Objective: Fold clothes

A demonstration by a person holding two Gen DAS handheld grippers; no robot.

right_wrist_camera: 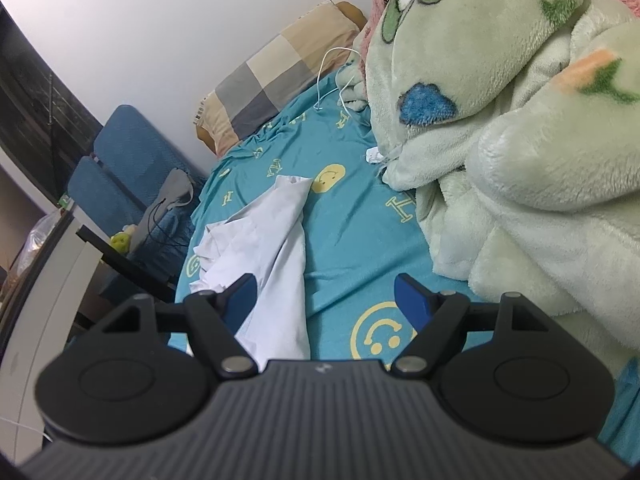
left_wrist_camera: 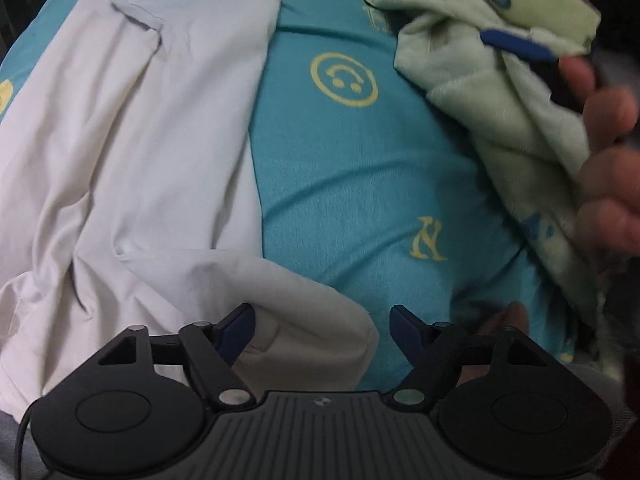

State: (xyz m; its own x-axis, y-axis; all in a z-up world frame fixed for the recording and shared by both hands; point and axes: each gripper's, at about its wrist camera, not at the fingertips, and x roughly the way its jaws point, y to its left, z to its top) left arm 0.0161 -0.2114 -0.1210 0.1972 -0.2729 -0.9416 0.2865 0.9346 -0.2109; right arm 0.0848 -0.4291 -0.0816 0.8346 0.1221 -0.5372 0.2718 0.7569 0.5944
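White shirt (left_wrist_camera: 132, 152) cut off (left edge), hand (left_wrist_camera: 608, 168) blurred.

You have one white garment (left_wrist_camera: 132, 152) (right_wrist_camera: 276, 240), crumpled and unfolded, lying lengthwise on the teal bedsheet (left_wrist_camera: 360, 184) (right_wrist_camera: 352, 232) toward its left edge, with a rumpled end pointing up the bed toward the pillow end.

Bedding and clutter around me

My teal sheet (right_wrist_camera: 344, 236) carries a green fleece blanket (right_wrist_camera: 520, 160); a checked pillow (right_wrist_camera: 276, 80) and white cable (right_wrist_camera: 332, 76) sit beyond, a blue chair (right_wrist_camera: 124, 160) beside.
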